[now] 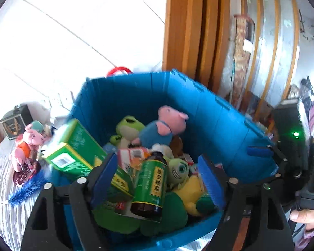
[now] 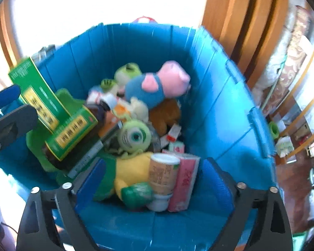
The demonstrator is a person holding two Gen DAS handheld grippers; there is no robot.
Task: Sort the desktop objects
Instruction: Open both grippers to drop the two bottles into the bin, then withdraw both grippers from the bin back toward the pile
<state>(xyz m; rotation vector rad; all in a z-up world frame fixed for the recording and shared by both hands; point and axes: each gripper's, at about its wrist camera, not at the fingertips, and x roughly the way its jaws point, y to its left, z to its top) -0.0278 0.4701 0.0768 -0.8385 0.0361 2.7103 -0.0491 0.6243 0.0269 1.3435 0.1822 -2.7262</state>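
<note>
Fingers of the left gripper (image 1: pixel 157 179) stand wide apart w/ nothing clamped; blue pads clear on both sides. Betw. them, lower down in the big blue plastic bin (image 1: pixel 136 96), lies the brown glass bottle w/ green label and black cap (image 1: pixel 150 184), cap toward the far wall, not touched by either pad. Just left of the left pad: tall green cardboard box w/ barcode end (image 1: pixel 73 152), tilted, leaning over the bin's left rim.

Right gripper (image 2: pixel 155 179) fingers also spread wide, gripping nothing. Betw. them, in the bin, a beige cylindrical bottle w/ white cap (image 2: pixel 162 177) stands roughly upright, right beside a pink wrapped pack (image 2: pixel 185 186) that touches it on the right. Neither pad presses on them as far as the blur lets me tell. A yellow-and-green plush toy (image 2: pixel 129 175) lies against the beige bottle's left side.

Further in: green one-eyed monster plush (image 2: pixel 135 137) mid-bin, pink pig plush in blue shirt (image 2: pixel 157 85) on top of the heap near the far wall, green frog plush (image 2: pixel 126 73) behind it. Two green boxes w/ yellow labels at the bin's left side, one upright-ish, one lying.

Outside the bin, left wrist view: pink pig plush in orange (image 1: pixel 28 146) on a striped cloth, blue bristle brush (image 1: pixel 27 190) beside it. A hand (image 1: pixel 305 217) shows at the right edge, holding the other gripper.
</note>
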